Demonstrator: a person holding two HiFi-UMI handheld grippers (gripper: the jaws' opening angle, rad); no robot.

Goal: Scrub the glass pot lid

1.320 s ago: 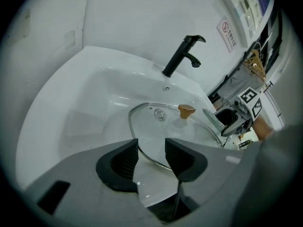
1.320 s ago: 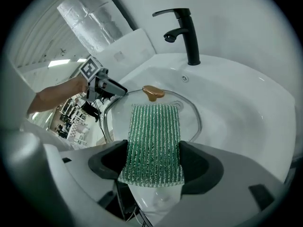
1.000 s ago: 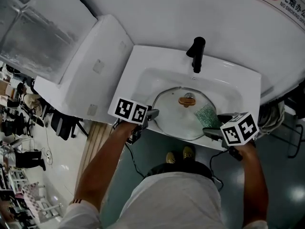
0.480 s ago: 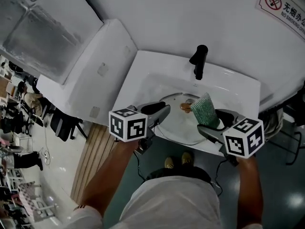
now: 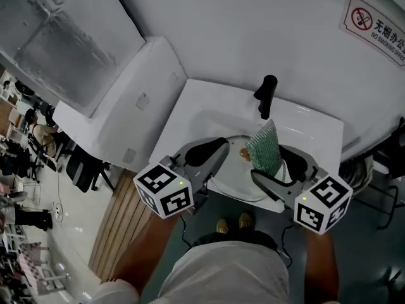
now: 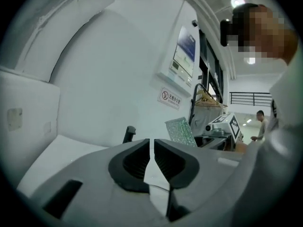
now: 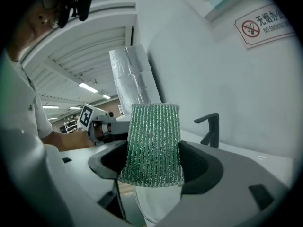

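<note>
The glass pot lid lies flat in the sink, knob up, and nothing is holding it. That's my main worry. Both grippers hang above it, clear of the glass.

The right gripper is pinching the green scrub pad by its lower end, so most of the pad sticks up past the jaws. If I push down hard, I think that free part folds over, or the pad works out of the grip. The faucet is just behind the pad too, easy to bump on a back stroke.

The left gripper has just been closing and its jaws are down to a hairline slit with nothing in them. So it can't pin the rim as it is. I'd guess a loose lid skates or spins on the porcelain once the pad drags on it, maybe knocking the basin wall. The pad could also snag on the knob.
</note>
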